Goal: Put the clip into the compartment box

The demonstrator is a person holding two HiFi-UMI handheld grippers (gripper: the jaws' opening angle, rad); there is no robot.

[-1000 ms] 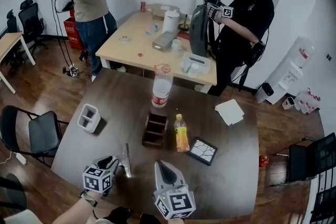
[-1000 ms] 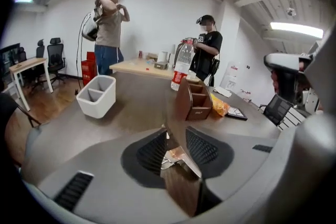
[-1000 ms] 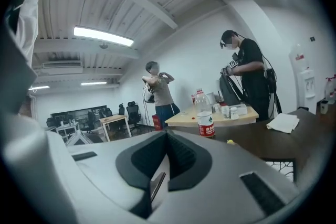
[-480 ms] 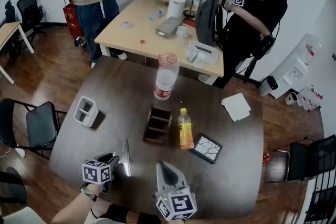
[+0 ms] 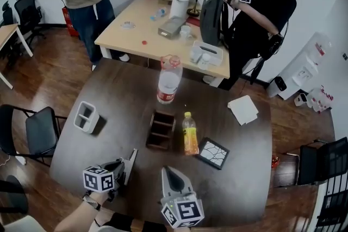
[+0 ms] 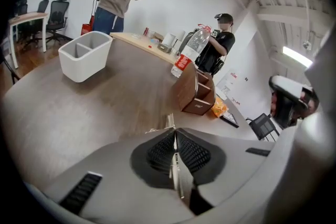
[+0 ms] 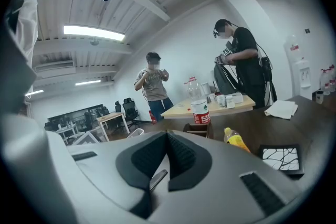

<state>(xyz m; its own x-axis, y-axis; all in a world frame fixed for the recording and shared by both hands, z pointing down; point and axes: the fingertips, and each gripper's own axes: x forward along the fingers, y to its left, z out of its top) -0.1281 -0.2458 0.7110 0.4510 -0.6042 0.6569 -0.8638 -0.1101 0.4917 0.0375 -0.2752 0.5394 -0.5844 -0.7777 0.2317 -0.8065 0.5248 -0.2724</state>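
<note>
Dark table (image 5: 239,160) bears red-labelled bottle (image 5: 168,81) behind compartment box (image 5: 161,131).

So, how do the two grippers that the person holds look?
Both the left gripper and the right gripper have grey, tapering shells, black ribbed fingers and a white cube with black square markers at the rear.

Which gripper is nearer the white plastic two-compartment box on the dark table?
Left. The left gripper, its jaws just closing on a thin metal clip, sits on the person's side of the white box; the right gripper is farther right.
</note>
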